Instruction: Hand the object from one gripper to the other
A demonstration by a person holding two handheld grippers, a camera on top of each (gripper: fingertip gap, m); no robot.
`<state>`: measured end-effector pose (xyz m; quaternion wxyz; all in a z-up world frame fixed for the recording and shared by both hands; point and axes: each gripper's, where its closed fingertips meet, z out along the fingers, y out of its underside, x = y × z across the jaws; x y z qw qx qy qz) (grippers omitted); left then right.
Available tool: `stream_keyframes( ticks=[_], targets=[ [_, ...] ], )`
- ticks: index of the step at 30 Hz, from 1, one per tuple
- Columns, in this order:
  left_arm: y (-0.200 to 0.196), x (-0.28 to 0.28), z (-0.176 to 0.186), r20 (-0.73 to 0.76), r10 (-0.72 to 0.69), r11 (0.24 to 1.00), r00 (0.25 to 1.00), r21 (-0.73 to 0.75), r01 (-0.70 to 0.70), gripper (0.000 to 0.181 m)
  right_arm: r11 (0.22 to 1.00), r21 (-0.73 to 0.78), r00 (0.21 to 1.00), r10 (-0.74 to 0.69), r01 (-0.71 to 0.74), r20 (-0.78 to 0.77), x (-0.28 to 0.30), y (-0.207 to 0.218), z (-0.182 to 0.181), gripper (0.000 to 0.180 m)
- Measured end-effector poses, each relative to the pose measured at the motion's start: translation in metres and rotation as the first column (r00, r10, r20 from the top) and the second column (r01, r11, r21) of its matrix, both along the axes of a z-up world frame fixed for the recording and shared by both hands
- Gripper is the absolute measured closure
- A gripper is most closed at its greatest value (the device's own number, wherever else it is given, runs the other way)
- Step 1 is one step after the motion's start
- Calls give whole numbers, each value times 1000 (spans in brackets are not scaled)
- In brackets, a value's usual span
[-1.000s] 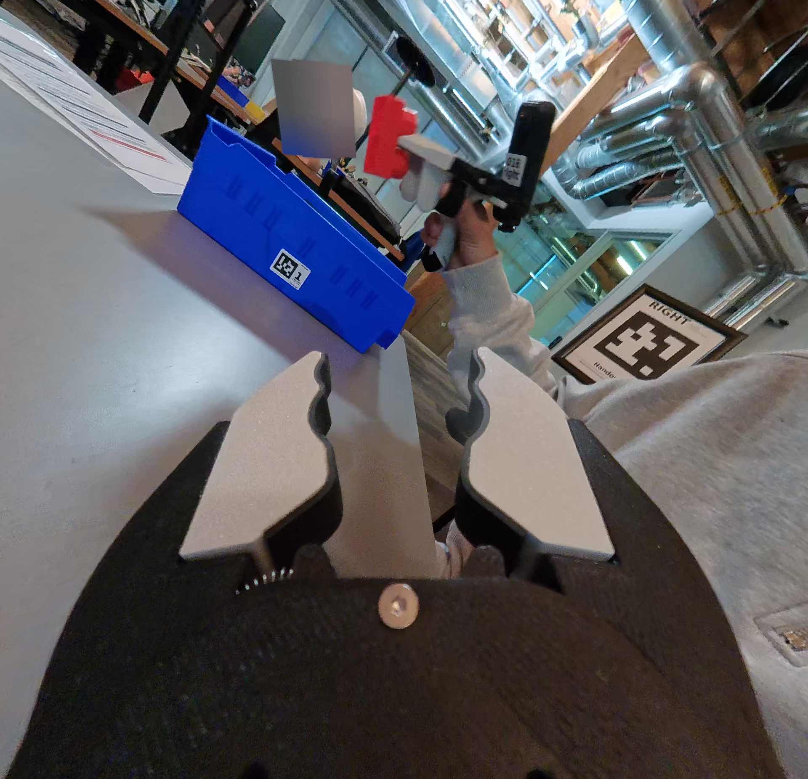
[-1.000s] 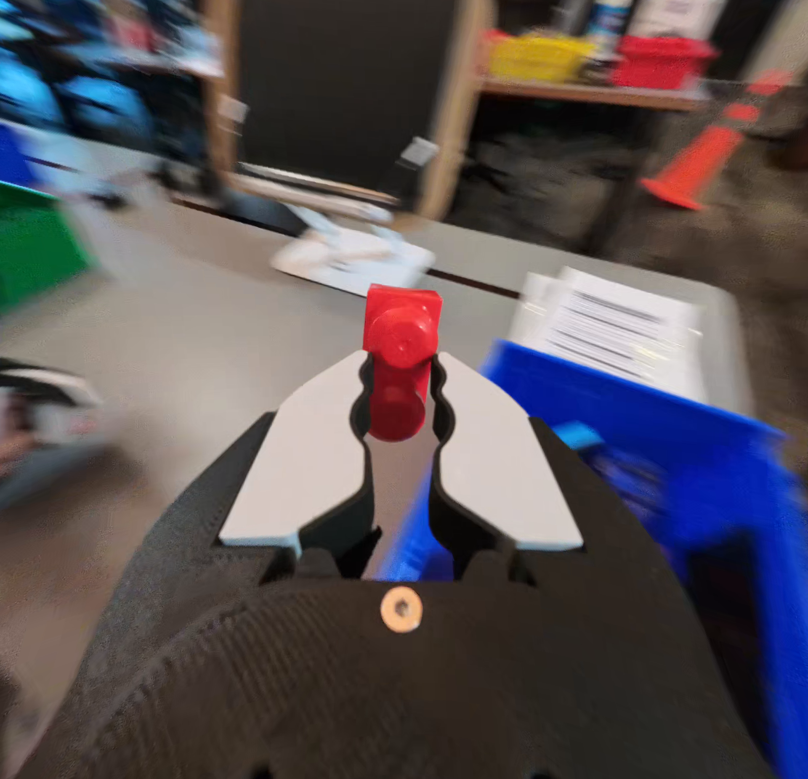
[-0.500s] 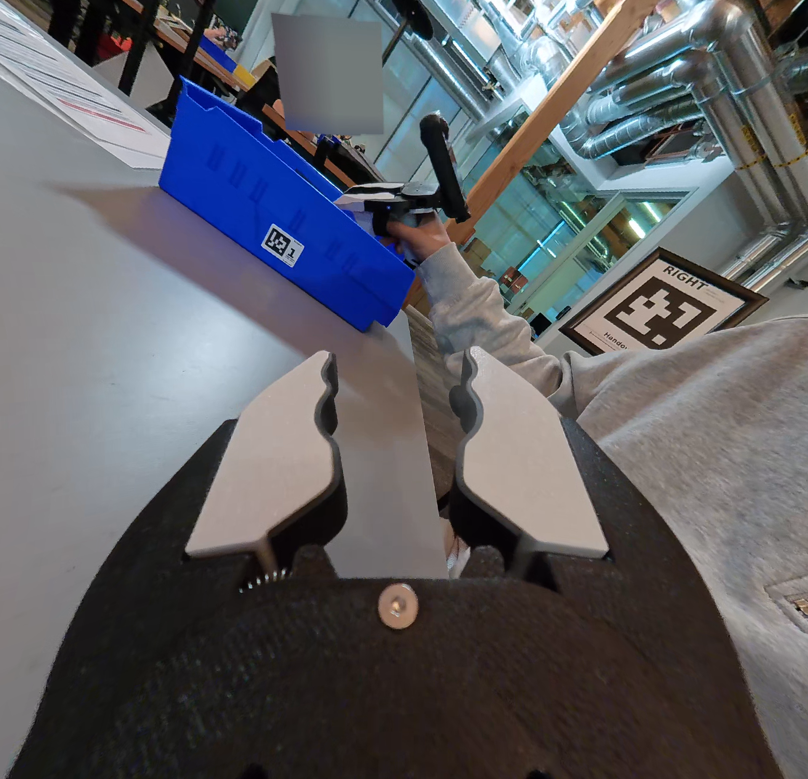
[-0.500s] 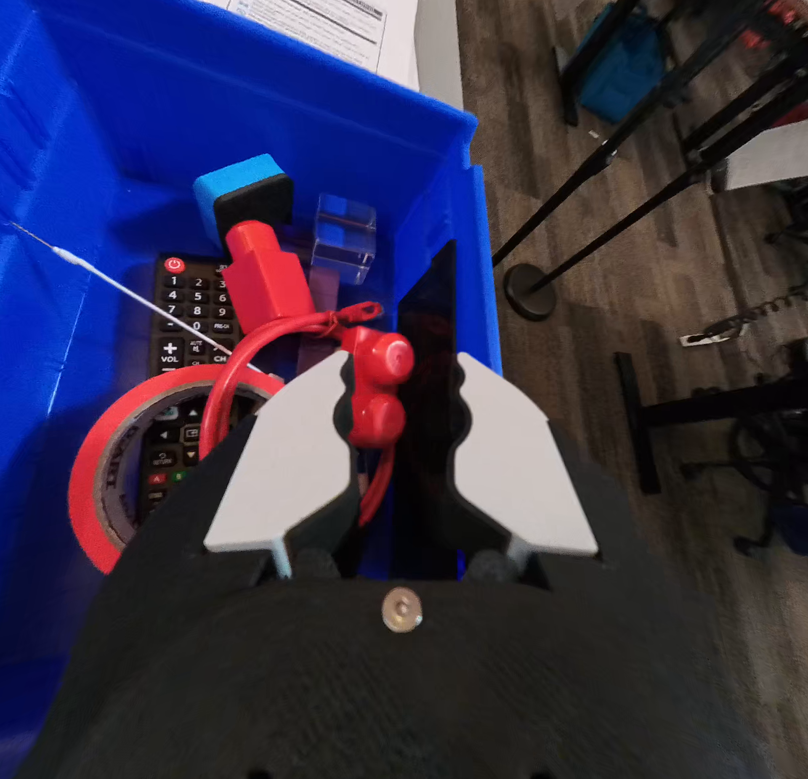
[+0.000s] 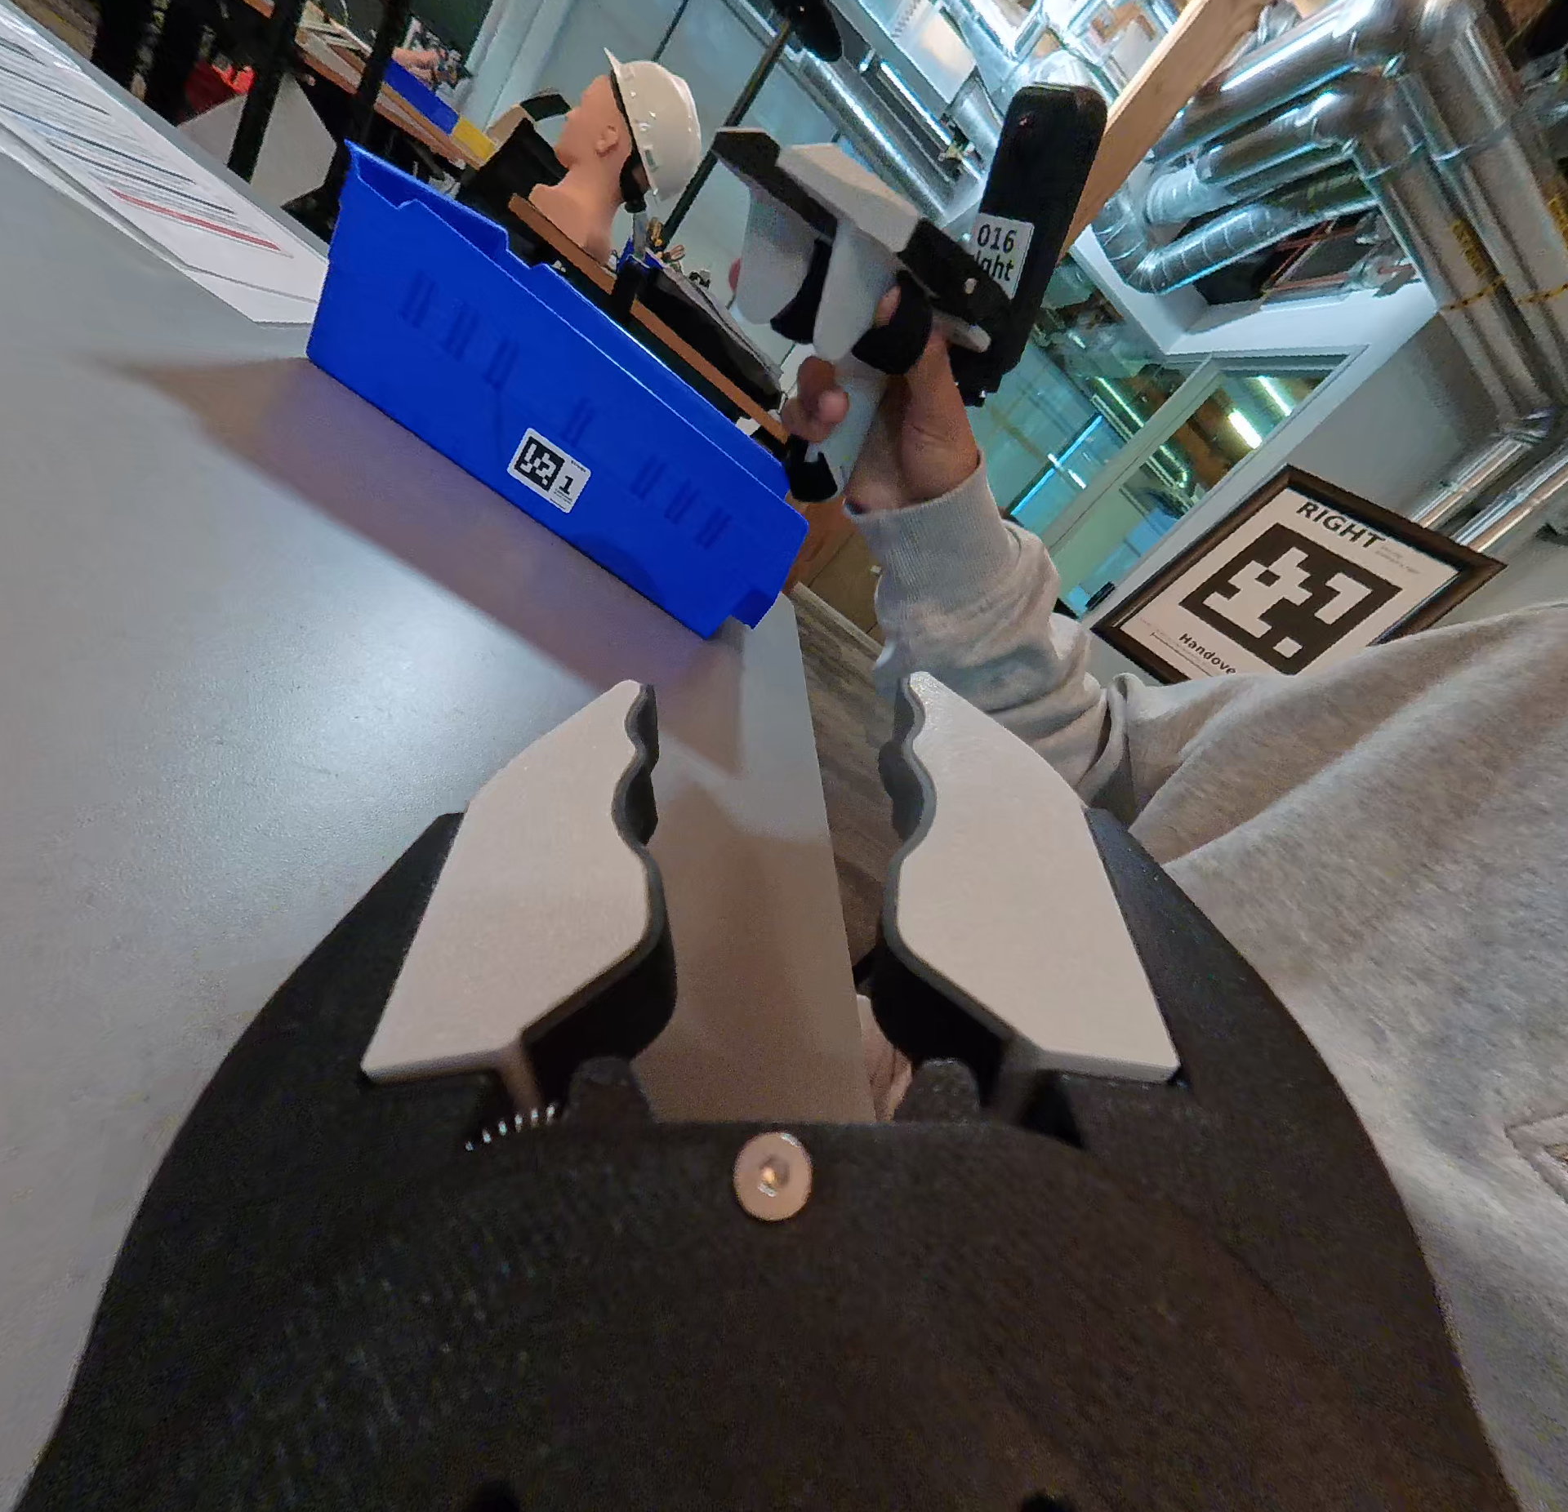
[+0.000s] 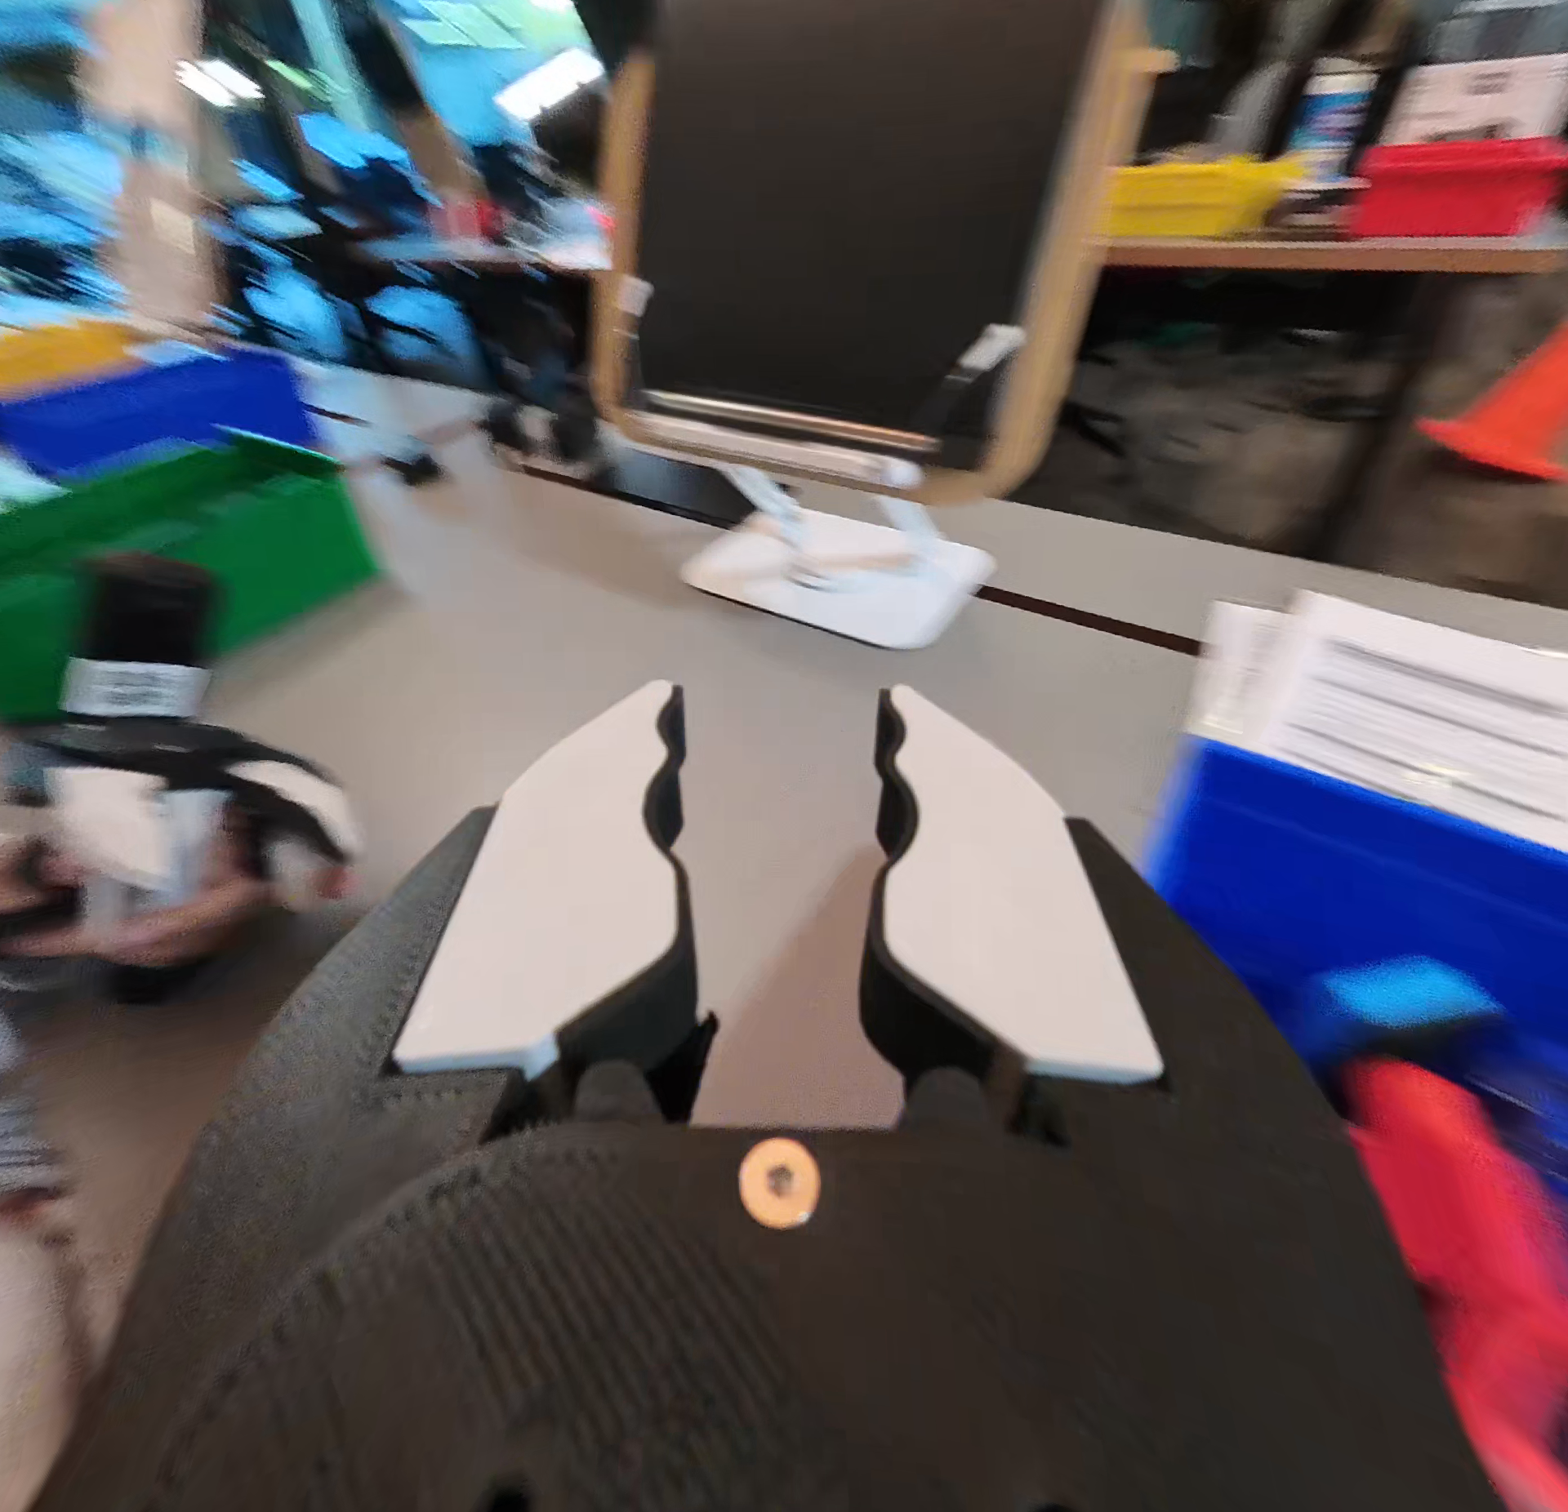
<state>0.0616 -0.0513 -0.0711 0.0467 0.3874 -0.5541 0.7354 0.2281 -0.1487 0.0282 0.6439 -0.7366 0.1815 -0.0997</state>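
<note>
The red object [image 6: 1459, 1217] lies blurred inside the blue bin [image 6: 1358, 877] at the lower right of the right wrist view, next to a light blue block [image 6: 1400, 1005]. My right gripper [image 6: 781, 699] is open and empty, held above the grey table [image 6: 509, 708] to the left of the bin. In the left wrist view it [image 5: 747, 224] is raised in a hand above the near end of the blue bin [image 5: 543, 419]. My left gripper [image 5: 772, 699] is open and empty, low over the table edge. It shows blurred in the right wrist view [image 6: 170, 776].
A green bin [image 6: 170, 555] stands at the left and a white stand with a dark panel [image 6: 840, 572] at the back of the table. Papers [image 6: 1400, 708] lie beyond the blue bin. A grey sleeve [image 5: 976, 623], a framed marker board [image 5: 1290, 589] and a mannequin head with a hard hat [image 5: 636, 131] show in the left wrist view. Spacing between my two grippers at the tips: around 25 cm.
My right gripper carried the red object down into the blue bin, opened and let it go, then rose back above the table, empty. My left gripper stayed open and hardly moved.
</note>
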Motion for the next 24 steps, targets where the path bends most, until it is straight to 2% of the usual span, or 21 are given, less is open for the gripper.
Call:
stream_keyframes(
  ticks=[2, 4, 9, 11, 14, 16, 19, 21, 22, 23, 24],
  targets=[
    [0, -1, 0, 13, 6, 1000, 1000, 23, -6, 127, 987, 106, 992, 126, -123, -26, -35, 38, -7, 139],
    [1, -1, 0, 29, 13, 999, 1000, 50, -14, 128, 969, 133, 975, 216, -208, -50, -65, 69, -28, 140],
    [7, 0, 2, 73, 43, 993, 996, 105, -51, 132, 939, -95, 936, 314, -331, -160, -103, 112, -119, 142],
    [12, 2, 5, 85, 64, 991, 994, 113, -73, 135, 926, -118, 925, 334, -358, -182, -109, 118, -135, 144],
    [31, 4, 17, 141, 103, 980, 985, 154, -125, 140, 916, -122, 910, 350, -382, -223, -111, 122, -139, 147],
    [64, 7, 40, 221, 156, 951, 963, 229, -206, 153, 919, -110, 912, 349, -378, -217, -111, 121, -137, 147],
    [148, 0, 96, 327, 316, 865, 890, 287, -413, 158, 919, -83, 910, 364, -385, -198, -113, 119, -132, 145],
    [215, -18, 125, 338, 444, 771, 830, 327, -546, 159, 919, -75, 910, 368, -387, -193, -113, 118, -131, 144],
    [246, -31, 132, 323, 495, 724, 807, 361, -588, 168, 918, -74, 909, 370, -389, -191, -114, 118, -130, 144],
    [277, -44, 133, 304, 547, 661, 780, 415, -625, 180, 918, -75, 909, 370, -390, -190, -114, 118, -131, 144],
    [309, -56, 126, 283, 595, 582, 752, 494, -646, 180, 916, -80, 908, 373, -393, -190, -115, 119, -131, 144]
  ],
)
